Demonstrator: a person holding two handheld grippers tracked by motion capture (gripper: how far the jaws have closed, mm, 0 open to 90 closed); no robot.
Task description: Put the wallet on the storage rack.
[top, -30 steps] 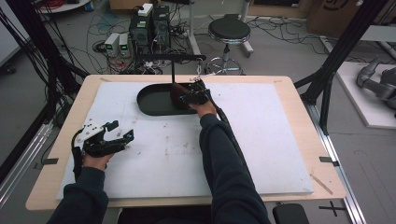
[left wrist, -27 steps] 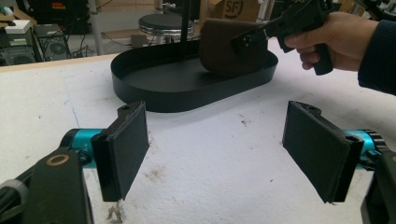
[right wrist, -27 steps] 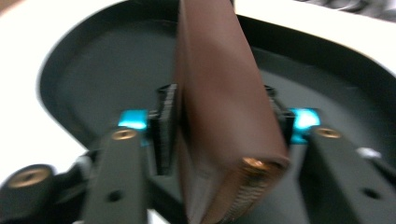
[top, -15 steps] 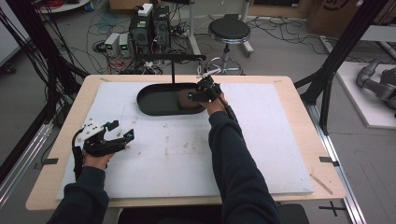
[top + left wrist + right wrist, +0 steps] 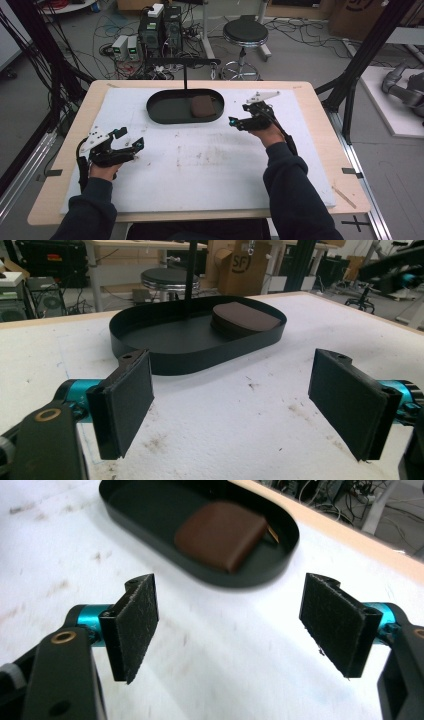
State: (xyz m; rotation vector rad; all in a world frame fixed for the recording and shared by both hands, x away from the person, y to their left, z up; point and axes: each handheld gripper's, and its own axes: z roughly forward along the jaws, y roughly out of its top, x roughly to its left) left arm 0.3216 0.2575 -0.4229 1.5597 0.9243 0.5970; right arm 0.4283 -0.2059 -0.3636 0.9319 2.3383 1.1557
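Note:
A black oval tray (image 5: 165, 112) stands at the far middle of the white mat, with a flat brown leather pouch (image 5: 202, 106) lying in its right half. My right gripper (image 5: 239, 116) hovers just right of the tray, pointing back at it. Its jaws have just been opening and stand open with nothing between them. In the right gripper view the pouch (image 5: 220, 534) lies in the tray (image 5: 145, 505) beyond my open right gripper (image 5: 232, 630). My left gripper (image 5: 131, 138) rests open at the mat's left. Its own view shows my left gripper (image 5: 232, 402) facing the tray (image 5: 200, 357) and pouch (image 5: 245, 320).
A white foam mat (image 5: 210, 165) covers the wooden table (image 5: 320, 105). A black post with a crossbar (image 5: 185, 70) rises just behind the tray. Beyond the table's far edge are a stool (image 5: 245, 32), computers and cables on the floor.
My right gripper has drawn back from over the tray to its right, rising a little, and its jaws have opened. The brown pouch stays in the tray. The left gripper has not moved.

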